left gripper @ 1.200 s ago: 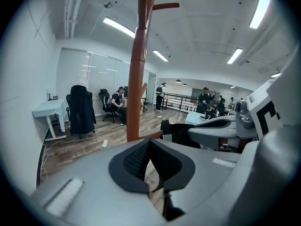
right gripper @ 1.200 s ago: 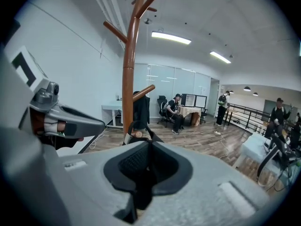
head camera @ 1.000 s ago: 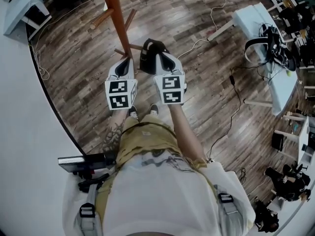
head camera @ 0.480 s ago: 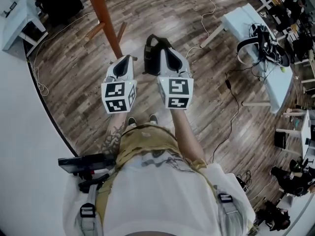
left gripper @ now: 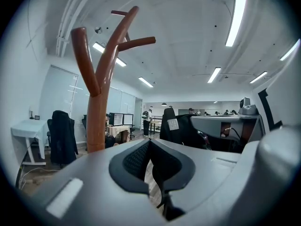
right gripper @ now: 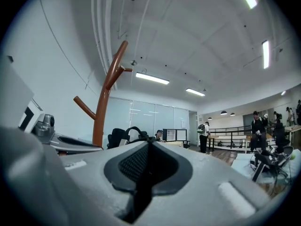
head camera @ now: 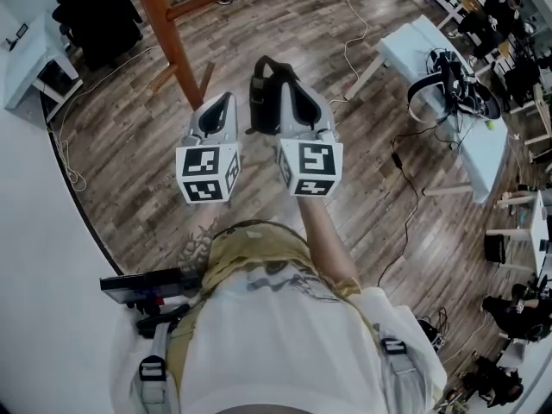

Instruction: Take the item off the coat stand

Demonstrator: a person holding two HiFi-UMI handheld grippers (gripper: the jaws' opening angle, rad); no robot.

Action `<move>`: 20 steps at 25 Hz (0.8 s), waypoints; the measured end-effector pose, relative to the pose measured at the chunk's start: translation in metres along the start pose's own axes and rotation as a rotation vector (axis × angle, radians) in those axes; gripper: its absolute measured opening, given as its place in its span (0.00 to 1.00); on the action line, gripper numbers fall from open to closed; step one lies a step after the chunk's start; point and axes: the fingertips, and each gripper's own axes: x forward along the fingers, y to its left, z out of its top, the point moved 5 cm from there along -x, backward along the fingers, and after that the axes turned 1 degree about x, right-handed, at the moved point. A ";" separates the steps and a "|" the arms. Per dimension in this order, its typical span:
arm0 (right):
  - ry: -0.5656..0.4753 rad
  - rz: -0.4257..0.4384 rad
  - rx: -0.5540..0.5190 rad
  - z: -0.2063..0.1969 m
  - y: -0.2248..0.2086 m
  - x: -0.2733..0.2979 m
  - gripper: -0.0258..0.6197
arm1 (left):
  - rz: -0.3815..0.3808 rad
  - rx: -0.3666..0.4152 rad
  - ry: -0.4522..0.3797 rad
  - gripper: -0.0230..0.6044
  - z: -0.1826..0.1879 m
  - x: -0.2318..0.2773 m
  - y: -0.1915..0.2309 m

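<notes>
The orange-brown coat stand (head camera: pixel 164 37) rises at the upper left of the head view. Its branches (left gripper: pixel 101 74) are bare in the left gripper view, and it also shows in the right gripper view (right gripper: pixel 104 98). My right gripper (head camera: pixel 285 89) holds a black item with a strap (head camera: pixel 263 93) clear of the stand. Its jaws are closing on the strap, which loops at the tips (right gripper: pixel 134 130). The item carries a white tag (left gripper: pixel 173 124). My left gripper (head camera: pixel 222 102) floats beside it, right of the pole, with its pads (left gripper: pixel 141 157) together and nothing between them.
A white table (head camera: pixel 405 37) with headphones and cables stands at the right. Cables (head camera: pixel 405 162) trail over the wooden floor. A black chair draped in dark cloth (head camera: pixel 95 15) and a white desk (head camera: pixel 26 54) sit at the upper left.
Both grippers have drawn back from the stand and risen. The pole now sits further up and left in view. The black item has stayed in the right gripper.
</notes>
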 end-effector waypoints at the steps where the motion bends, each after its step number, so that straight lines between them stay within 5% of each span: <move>1: -0.012 -0.002 0.001 0.003 0.000 0.001 0.07 | -0.002 0.004 -0.006 0.04 0.002 0.001 0.001; 11: -0.099 0.000 0.011 0.025 0.000 -0.002 0.07 | -0.029 0.042 -0.084 0.03 0.030 -0.001 -0.009; 20: -0.100 0.008 0.010 0.028 0.001 -0.004 0.06 | -0.031 0.034 -0.072 0.03 0.026 0.000 -0.007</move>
